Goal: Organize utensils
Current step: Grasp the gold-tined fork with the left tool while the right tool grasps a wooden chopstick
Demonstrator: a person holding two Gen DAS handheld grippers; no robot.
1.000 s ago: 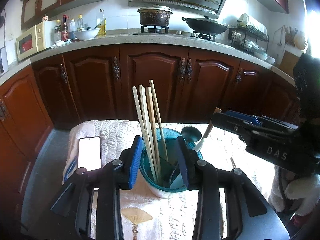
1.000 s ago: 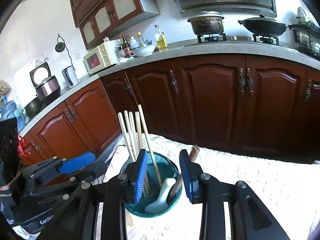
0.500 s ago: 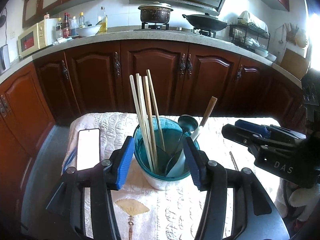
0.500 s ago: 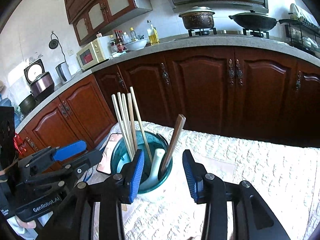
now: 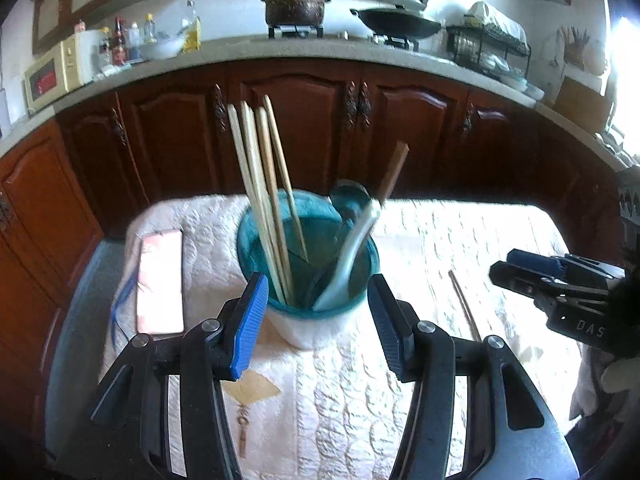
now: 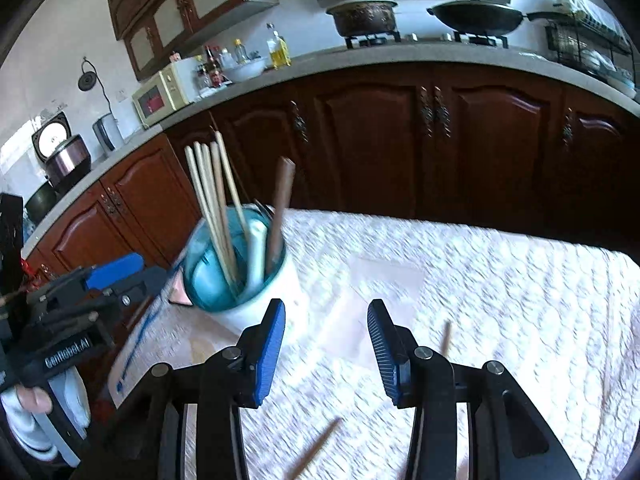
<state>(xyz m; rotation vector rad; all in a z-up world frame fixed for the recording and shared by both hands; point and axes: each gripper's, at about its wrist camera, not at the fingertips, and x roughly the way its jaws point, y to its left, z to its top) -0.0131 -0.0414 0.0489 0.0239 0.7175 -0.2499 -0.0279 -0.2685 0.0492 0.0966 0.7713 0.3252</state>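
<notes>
A teal and white utensil cup [image 5: 320,320] [image 6: 256,304] stands on the white quilted table [image 5: 460,232]. It holds several pale wooden chopsticks [image 5: 260,184] [image 6: 212,200], a white spoon [image 5: 352,256], a dark ladle [image 5: 350,196] and a brown wooden handle [image 6: 280,208]. My left gripper [image 5: 318,320] is open and empty, its jaws just in front of the cup. My right gripper [image 6: 326,340] is open and empty, to the right of the cup; it also shows in the left wrist view [image 5: 560,284]. A thin dark stick [image 5: 464,304] lies on the cloth.
A phone [image 5: 160,280] lies on the table's left side. Blurred brown sticks [image 6: 446,336] [image 6: 312,448] lie on the cloth near my right gripper. Dark wooden cabinets [image 5: 304,128] stand behind the table, with a counter, pot and wok above.
Both grippers have drawn back from the cup and opened wider. The right gripper let go of the brown-handled utensil, which now stands in the cup, and swung to the right.
</notes>
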